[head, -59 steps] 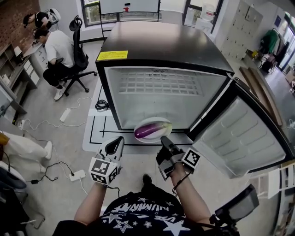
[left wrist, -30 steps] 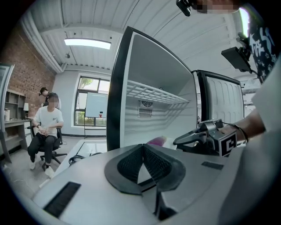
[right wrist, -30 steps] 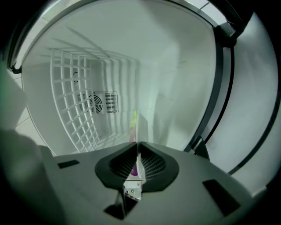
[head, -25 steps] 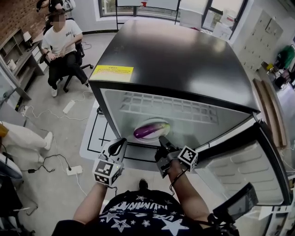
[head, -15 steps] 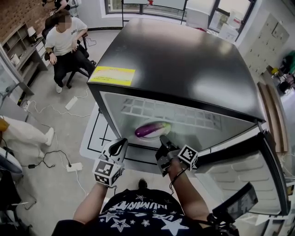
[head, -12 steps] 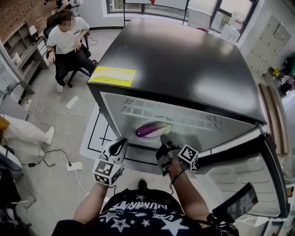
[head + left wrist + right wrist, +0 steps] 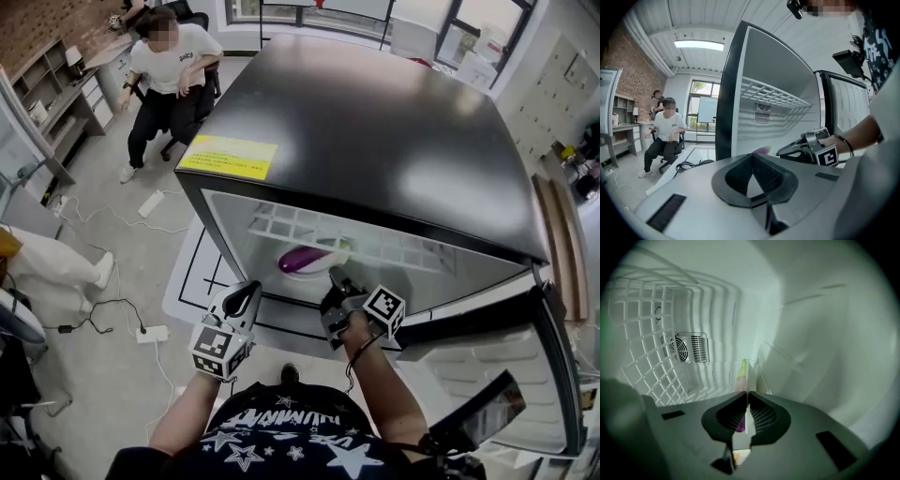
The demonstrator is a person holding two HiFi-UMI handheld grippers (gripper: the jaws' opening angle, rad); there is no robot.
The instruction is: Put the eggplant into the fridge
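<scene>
A purple eggplant (image 7: 302,259) with a green stem lies on a white plate (image 7: 324,269). My right gripper (image 7: 335,277) is shut on the plate's near rim and holds it inside the open fridge (image 7: 375,122), under the wire shelf (image 7: 309,225). In the right gripper view the thin plate edge (image 7: 751,376) stands between the closed jaws, with the eggplant (image 7: 742,371) just beyond. My left gripper (image 7: 246,289) hangs outside the fridge's front, shut and empty. From the left gripper view (image 7: 752,155) I see the eggplant (image 7: 761,150) and the right gripper (image 7: 792,149).
The fridge door (image 7: 487,375) swings open to the right. A fan grille (image 7: 686,348) sits on the back wall. A person (image 7: 173,66) sits on a chair at the far left. Cables and a power strip (image 7: 150,335) lie on the floor at left.
My right gripper has carried the plate and eggplant forward, deeper into the fridge and under the wire shelf. My left gripper has stayed about where it was.
</scene>
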